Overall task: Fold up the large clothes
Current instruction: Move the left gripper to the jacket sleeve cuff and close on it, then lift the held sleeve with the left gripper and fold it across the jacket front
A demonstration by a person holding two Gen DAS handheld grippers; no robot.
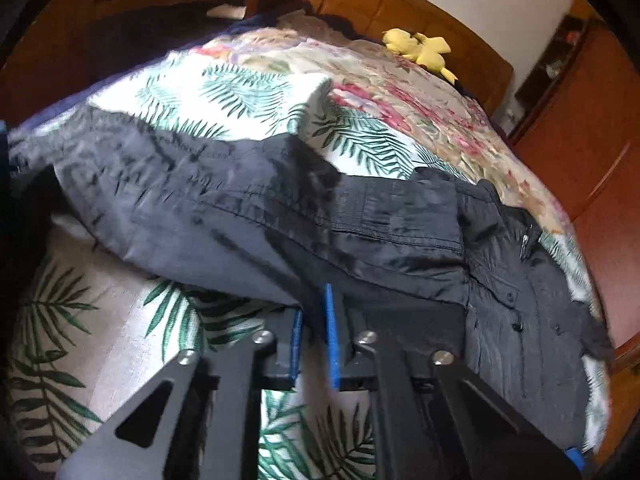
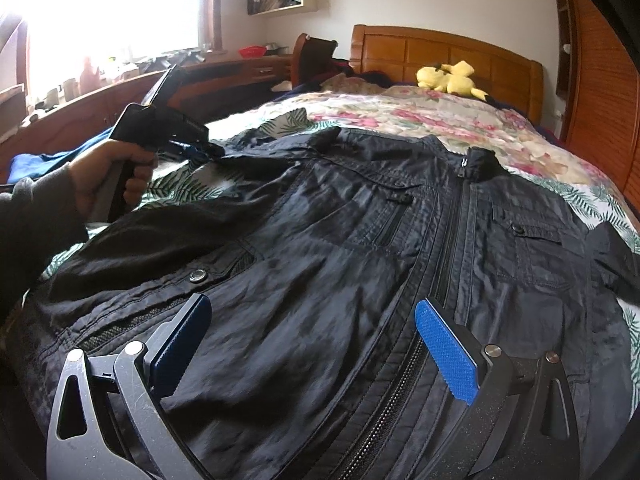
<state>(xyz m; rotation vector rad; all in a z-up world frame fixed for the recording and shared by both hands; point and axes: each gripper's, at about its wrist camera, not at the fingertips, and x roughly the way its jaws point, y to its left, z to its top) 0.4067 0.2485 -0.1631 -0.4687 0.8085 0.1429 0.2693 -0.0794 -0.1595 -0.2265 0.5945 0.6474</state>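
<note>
Black jacket covers leaf-print bedspread; wooden headboard beyond.

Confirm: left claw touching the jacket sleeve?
Touching. Left wrist view: left claw pads nearly closed, pinching the black jacket sleeve edge between them.

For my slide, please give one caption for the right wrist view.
Open right gripper hovers over black jacket on the bed; left gripper at its sleeve.
</note>
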